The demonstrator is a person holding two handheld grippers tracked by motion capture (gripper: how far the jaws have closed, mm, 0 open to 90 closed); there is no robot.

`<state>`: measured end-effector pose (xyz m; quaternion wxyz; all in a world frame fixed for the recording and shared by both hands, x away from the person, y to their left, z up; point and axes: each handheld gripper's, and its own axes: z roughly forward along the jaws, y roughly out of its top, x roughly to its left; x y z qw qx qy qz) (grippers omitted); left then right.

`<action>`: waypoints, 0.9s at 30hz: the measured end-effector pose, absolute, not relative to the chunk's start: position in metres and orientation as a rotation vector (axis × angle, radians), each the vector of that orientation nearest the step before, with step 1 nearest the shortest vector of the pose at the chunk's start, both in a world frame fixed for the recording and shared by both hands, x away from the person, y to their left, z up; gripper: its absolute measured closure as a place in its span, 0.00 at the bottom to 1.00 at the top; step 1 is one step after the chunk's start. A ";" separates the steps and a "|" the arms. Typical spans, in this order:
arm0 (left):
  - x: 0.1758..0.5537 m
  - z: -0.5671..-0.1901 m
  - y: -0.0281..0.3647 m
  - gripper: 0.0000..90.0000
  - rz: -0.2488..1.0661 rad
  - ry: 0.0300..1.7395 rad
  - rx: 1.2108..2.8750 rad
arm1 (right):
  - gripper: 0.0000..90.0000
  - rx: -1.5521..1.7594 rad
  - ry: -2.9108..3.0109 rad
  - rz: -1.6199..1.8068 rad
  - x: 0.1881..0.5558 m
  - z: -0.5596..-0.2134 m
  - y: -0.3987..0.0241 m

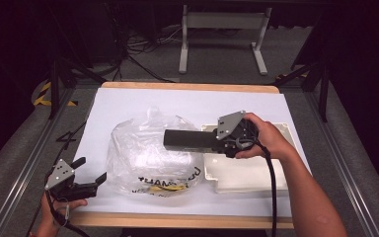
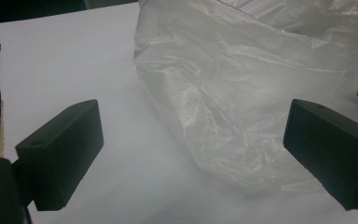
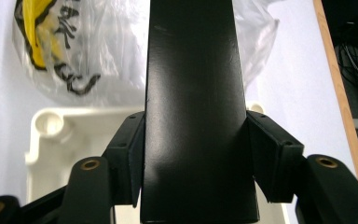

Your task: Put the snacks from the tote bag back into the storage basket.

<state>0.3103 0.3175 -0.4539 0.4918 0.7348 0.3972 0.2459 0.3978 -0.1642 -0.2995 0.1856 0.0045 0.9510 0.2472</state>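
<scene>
A long black box (image 1: 190, 140) is held level above the table by my right gripper (image 1: 222, 140), whose jaws clamp its two sides; in the right gripper view the black box (image 3: 193, 102) runs up between the pads (image 3: 131, 149). It reaches over a crumpled clear plastic bag (image 1: 150, 155) with black and yellow print. My left gripper (image 1: 91, 173) rests at the table's front left corner, open, with the plastic bag (image 2: 242, 93) just ahead of its right jaw and nothing between the pads.
A cream plastic tray (image 1: 249, 170) lies under my right hand; the tray (image 3: 63, 135) is upside-up with a round corner post. White sheet (image 1: 128, 103) covers the wooden table. Beyond it stand a desk frame (image 1: 222, 34) and cables on the floor.
</scene>
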 end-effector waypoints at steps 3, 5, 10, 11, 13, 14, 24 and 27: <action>0.310 -0.454 0.316 0.06 0.595 0.962 1.782 | 0.48 0.040 2.668 0.686 0.394 -0.295 -0.180; 0.310 -0.453 0.316 0.06 0.598 0.960 1.784 | 0.48 0.051 2.665 0.674 0.391 -0.290 -0.192; 0.310 -0.453 0.317 0.06 0.597 0.962 1.787 | 0.48 0.087 2.656 0.669 0.385 -0.282 -0.227; 0.310 -0.453 0.317 0.06 0.597 0.962 1.787 | 0.48 0.103 2.658 0.668 0.384 -0.282 -0.232; 0.310 -0.452 0.316 0.06 0.606 0.966 1.791 | 0.48 0.105 2.654 0.662 0.383 -0.282 -0.238; 0.310 -0.452 0.316 0.06 0.607 0.963 1.794 | 0.48 0.127 2.651 0.660 0.381 -0.283 -0.246; 0.310 -0.452 0.317 0.06 0.609 0.972 1.787 | 0.48 0.175 2.676 0.609 0.378 -0.289 -0.273; 0.310 -0.451 0.318 0.06 0.610 0.969 1.789 | 0.48 0.180 2.683 0.583 0.379 -0.292 -0.278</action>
